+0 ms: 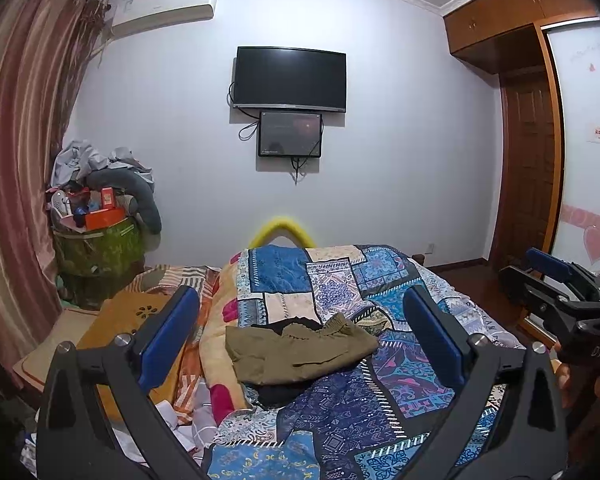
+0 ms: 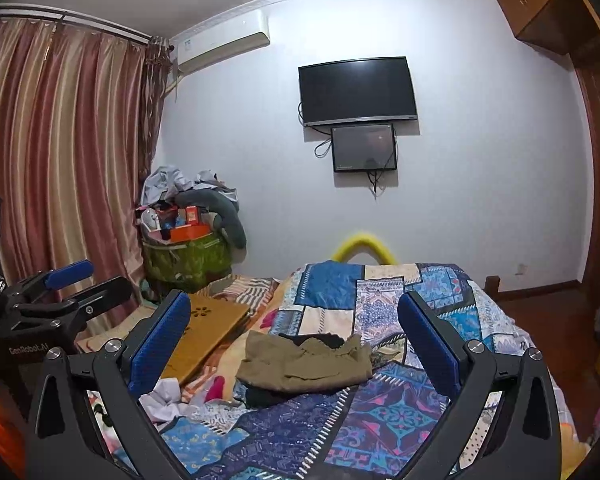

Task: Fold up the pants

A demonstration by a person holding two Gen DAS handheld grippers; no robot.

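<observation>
Olive-khaki pants (image 1: 300,350) lie bunched in a rough heap mid-bed, on the patchwork quilt (image 1: 380,412), w/ a dark garment (image 1: 296,324) poking out at the far edge and again under the near edge, so prob. the pants sit on top of it; can't tell if it's one item or two. In the right wrist view the same pants (image 2: 304,364) look already doubled over in part, ribbed waistband up toward the far right, but edges uneven, so I'd judge the fold not finished or not yet begun properly. Quilt gives a broad soft surface for spreading them, which is likely why they're there; the wooden lap tray (image 2: 208,328) sits left of them, well clear. Both tools are held up and back from the bed, near side, aimed at the heap, which reads as a ready pose. Left gripper (image 1: 300,344): blue pads spread wide, nothing between them, touching nothing; pants only appear framed in the gap, farther off. Right gripper (image 2: 296,344): same, jaws fully apart, empty, no contact w/ cloth. Each tool shows at the edge of the other's view, side by side. Next move prob. needs both lowered to pinch a hem or the waistband; loose cloth may slip or drag the dark garment along.
</observation>
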